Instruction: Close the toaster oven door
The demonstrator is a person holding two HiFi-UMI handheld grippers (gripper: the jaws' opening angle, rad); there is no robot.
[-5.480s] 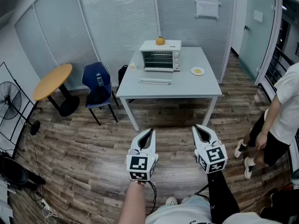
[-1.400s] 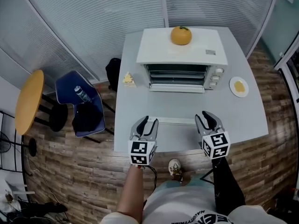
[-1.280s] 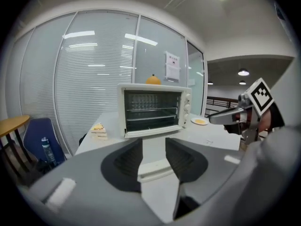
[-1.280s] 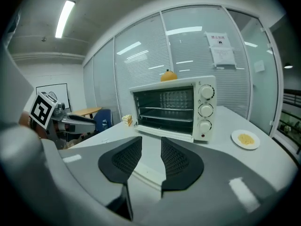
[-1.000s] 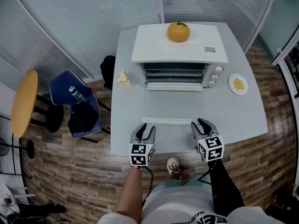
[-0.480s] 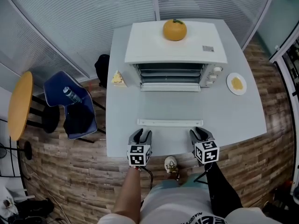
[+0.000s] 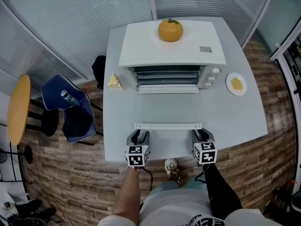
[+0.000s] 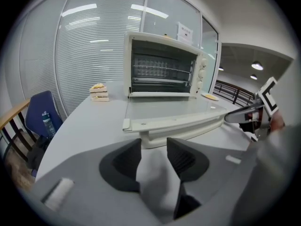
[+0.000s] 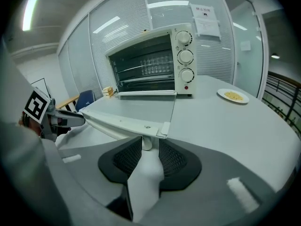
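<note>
Toaster oven door (image 7: 167, 108) looks rigid, light (glass, fragile), so lift by its handle (image 7: 168, 125) ends: left gripper (image 7: 139, 134) opening, empty; right gripper (image 7: 201, 134) unclenched astride the handle's post.

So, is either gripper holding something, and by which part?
Left gripper: nothing, its jaws are opening short of the door handle. Right gripper: the handle's right post stands between its jaw tips; a grip cannot be told.
</note>
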